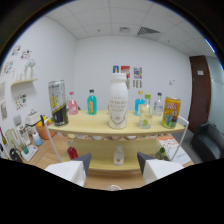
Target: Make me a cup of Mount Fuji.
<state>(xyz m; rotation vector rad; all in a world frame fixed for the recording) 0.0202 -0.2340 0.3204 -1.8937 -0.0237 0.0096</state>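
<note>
1. The gripper shows only its two finger tips, one dark fingertip on one side and one on the other, with a wide gap between them. Nothing is held; the jaws stand well open and empty.

2. Straight ahead through that gap, beyond the fingers, is a small bottle on the lower shelf.

3. Above it, on the yellow counter, stands the tall white bottle, upright, long axis vertical. It lines up almost dead centre with the gap, but sits well beyond the fingers and higher than them.

4. Which thing "Mount Fuji" calls for first I cannot tell from the labels. My guess is the white bottle, being central.

5. To one side of it on the counter: a blue bottle, a pink bottle, and a large dark can, all apart from each other.

6. To the other side: a clear bottle just beside the white one, more bottles behind it, and a yellow can near the counter's end.

7. The move likely turns on rising and going forward, keeping the jaws level across the white bottle's vertical axis; the clear bottle close by leaves less room on that side.
</note>
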